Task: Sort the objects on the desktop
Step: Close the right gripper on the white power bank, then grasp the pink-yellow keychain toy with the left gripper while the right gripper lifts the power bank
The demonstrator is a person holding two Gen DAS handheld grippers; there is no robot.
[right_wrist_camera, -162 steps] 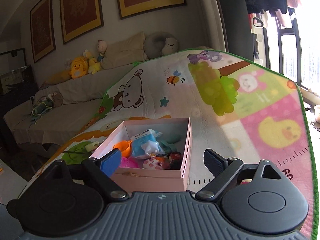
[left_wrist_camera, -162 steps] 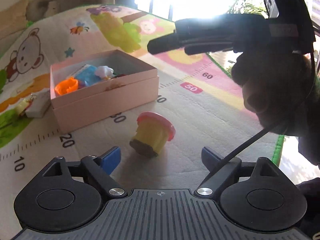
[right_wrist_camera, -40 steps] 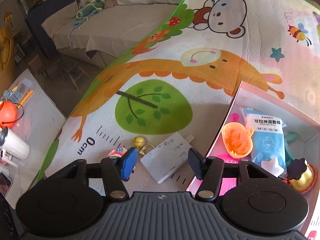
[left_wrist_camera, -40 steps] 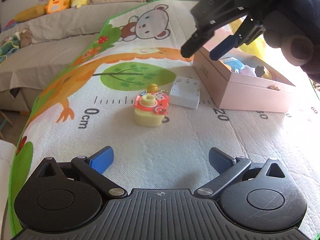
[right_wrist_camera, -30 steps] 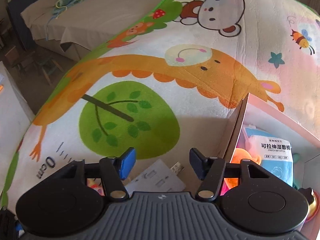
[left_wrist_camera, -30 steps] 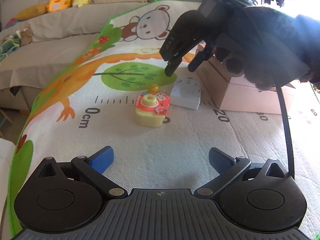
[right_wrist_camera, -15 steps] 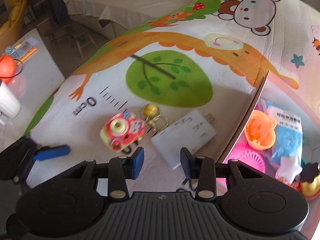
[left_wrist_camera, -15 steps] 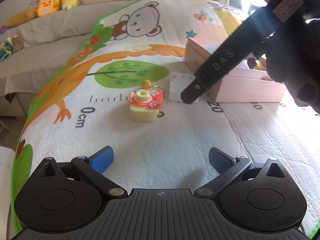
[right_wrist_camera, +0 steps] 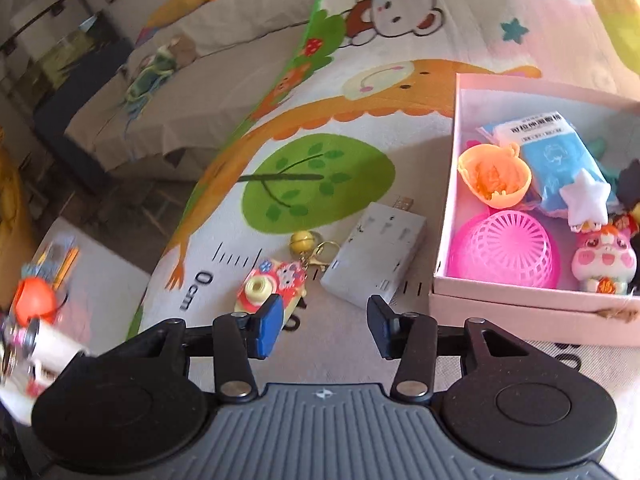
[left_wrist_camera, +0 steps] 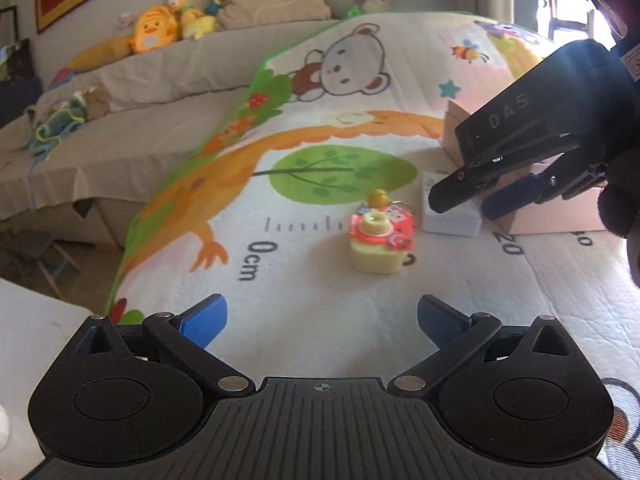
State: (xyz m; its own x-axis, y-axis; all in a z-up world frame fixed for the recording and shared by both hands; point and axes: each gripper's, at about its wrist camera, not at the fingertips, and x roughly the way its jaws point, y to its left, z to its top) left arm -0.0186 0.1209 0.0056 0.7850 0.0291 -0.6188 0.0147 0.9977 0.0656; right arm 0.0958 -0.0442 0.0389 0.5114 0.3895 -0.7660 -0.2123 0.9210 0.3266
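While the right claw is being held over the mat with jaws apart and just widened, nothing between them, a wrong catch is being risked: the toy camera is lying against the left pad, its keychain trailing to the white hub, so closing could be snagging both. The hub is lying just beyond the pads, left of the pink box. The left claw is being kept open and empty, near side of the camera.
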